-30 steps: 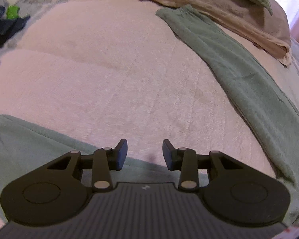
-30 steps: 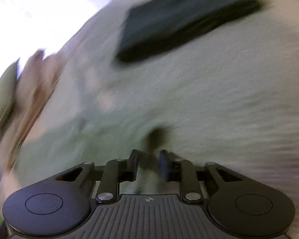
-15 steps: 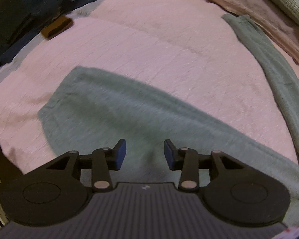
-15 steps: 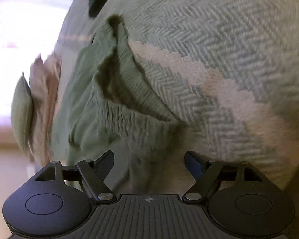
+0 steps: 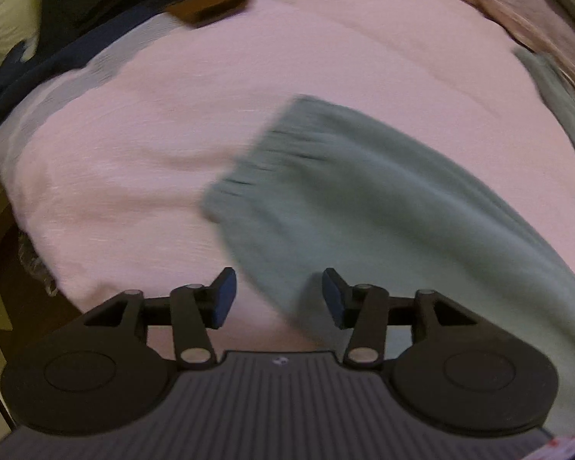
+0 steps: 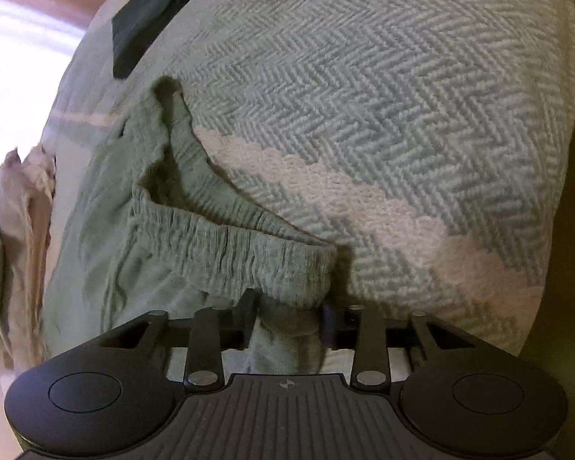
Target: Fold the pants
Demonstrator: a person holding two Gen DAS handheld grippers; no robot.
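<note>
i have the right gripper [image 6: 287, 322] clamped narrow on the elastic waistband [image 6: 234, 253] of the green pants [image 6: 107, 207], a bunched corner of it pinched between the jaws, just at the scalloped edge of the herringbone blanket [image 6: 383, 107]. my left gripper [image 5: 276, 299] hangs with jaws wide apart and empty above the pink bedspread [image 5: 142, 161], with the gathered leg cuff [image 5: 272, 153] of the pants at about 12 o'clock from the jaws and the leg running off toward 4 o'clock. i judge this as the opening step: one end secured, the other not yet taken. next i would need to drop the left jaws onto the cuff and close before bringing the ends together; the view there is blurred
</note>
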